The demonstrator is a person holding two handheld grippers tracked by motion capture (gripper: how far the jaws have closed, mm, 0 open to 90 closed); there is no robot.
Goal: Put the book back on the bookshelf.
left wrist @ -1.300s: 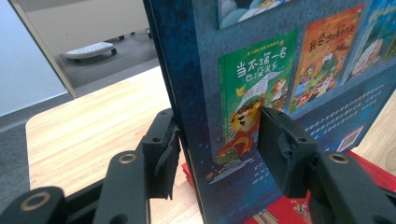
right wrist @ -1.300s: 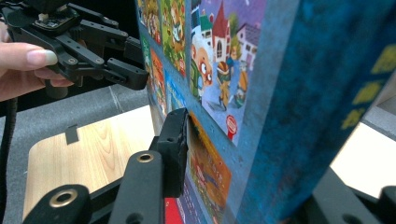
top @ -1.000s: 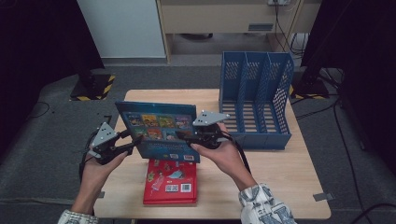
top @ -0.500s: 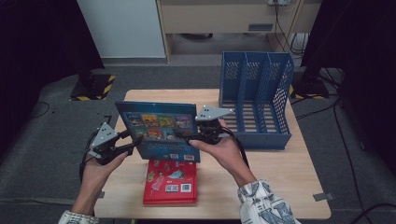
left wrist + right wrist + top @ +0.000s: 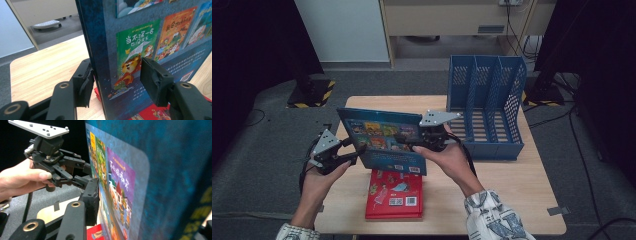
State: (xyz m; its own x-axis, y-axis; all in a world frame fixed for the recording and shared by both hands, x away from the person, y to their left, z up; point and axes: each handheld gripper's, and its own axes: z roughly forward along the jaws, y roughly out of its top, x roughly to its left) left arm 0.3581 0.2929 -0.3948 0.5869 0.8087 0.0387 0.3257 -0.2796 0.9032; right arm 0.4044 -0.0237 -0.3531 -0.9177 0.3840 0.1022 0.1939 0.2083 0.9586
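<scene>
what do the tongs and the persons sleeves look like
Both tongs, left and right, are black, with linked bars, brass-ringed pivots and blocky ribbed pads. Each carries a grey three-cornered plate dotted with small studs and trails a black cable. The sleeves are white with a dark print.

Glossy card blue book (image 5: 384, 142), matt wood table (image 5: 512, 185), perforated plastic file rack (image 5: 487, 107)

bare table (image 5: 522, 190) right of red book (image 5: 394, 197); file rack (image 5: 487, 112) blocks behind.
</scene>
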